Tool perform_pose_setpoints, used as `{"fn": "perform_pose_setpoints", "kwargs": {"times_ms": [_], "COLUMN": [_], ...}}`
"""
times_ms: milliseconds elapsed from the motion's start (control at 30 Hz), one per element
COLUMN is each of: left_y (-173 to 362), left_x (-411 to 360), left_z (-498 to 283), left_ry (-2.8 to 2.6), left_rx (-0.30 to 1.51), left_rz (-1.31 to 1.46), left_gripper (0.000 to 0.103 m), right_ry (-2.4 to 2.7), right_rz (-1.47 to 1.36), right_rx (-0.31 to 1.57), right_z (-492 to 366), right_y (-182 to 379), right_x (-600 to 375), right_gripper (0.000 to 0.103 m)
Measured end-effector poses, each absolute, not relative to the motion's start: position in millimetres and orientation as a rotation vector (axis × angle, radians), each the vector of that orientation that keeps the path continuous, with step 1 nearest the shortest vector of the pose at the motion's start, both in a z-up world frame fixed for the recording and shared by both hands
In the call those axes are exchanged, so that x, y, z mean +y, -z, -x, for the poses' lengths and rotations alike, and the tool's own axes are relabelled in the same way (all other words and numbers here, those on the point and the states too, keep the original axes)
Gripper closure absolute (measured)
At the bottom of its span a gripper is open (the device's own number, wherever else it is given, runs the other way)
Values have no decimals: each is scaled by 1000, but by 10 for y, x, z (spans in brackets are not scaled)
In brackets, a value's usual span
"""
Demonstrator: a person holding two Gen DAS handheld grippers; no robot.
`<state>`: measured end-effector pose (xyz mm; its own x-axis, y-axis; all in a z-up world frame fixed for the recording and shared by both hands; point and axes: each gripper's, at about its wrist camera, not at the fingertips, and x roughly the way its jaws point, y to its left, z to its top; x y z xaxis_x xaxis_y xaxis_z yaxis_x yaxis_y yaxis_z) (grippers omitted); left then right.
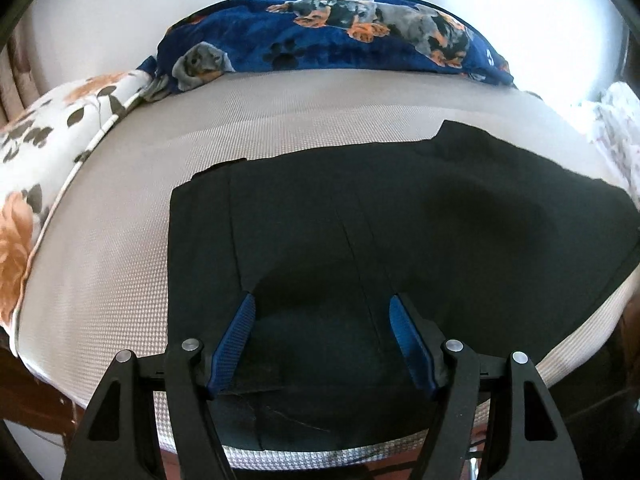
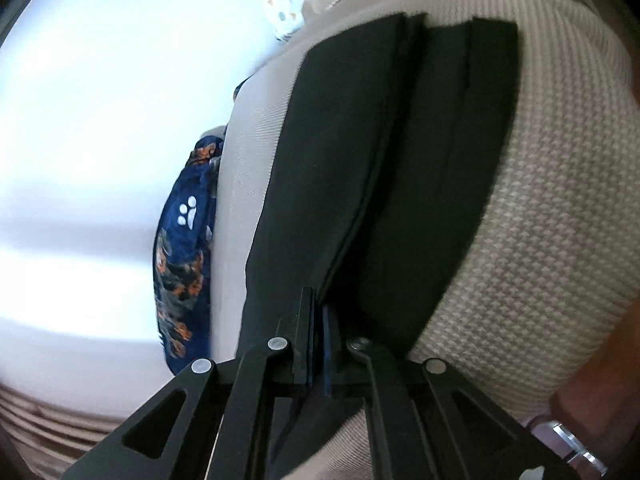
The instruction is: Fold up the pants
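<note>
Pants [image 1: 400,220] are seen laid flat along the mattress [image 1: 280,120] near edge in the left wrist view; left gripper [image 1: 322,312] is held open above them. Right wrist view: right gripper [image 2: 320,312] is clamped on a folded layer edge; misalignment is risked if the fabric is dragged.
</note>
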<state>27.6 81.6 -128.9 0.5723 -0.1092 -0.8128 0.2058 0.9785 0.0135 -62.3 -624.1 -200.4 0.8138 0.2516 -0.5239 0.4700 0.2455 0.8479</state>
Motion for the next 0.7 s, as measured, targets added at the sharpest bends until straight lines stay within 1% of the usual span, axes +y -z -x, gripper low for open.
{"fn": "perform_pose_setpoints", "kwargs": {"times_ms": [200, 300, 333, 433, 567, 700], "left_y": [1255, 1262, 1280, 1278, 1107, 966], "left_x": [877, 981, 1019, 1102, 1244, 1575], "left_z": [-241, -242, -259, -267, -177, -61], "left_ry": [156, 148, 135, 115, 107, 70], "left_rx": [924, 924, 933, 933, 902, 945], "left_rz": [-138, -118, -110, -81, -50, 2], "left_gripper": [33, 33, 33, 33, 33, 33], "right_ry": [161, 166, 149, 141, 140, 169], "right_rz": [-1291, -1293, -1318, -1306, -1301, -1229], "right_rx": [625, 651, 634, 637, 658, 686], "right_z": [890, 1016, 1050, 1044, 1069, 1048], "right_y": [1884, 2009, 2052, 2030, 2018, 1932], "right_x": [-6195, -6216, -6244, -6248, -6279, -6228], "right_gripper": [101, 102, 102, 101, 100, 96]}}
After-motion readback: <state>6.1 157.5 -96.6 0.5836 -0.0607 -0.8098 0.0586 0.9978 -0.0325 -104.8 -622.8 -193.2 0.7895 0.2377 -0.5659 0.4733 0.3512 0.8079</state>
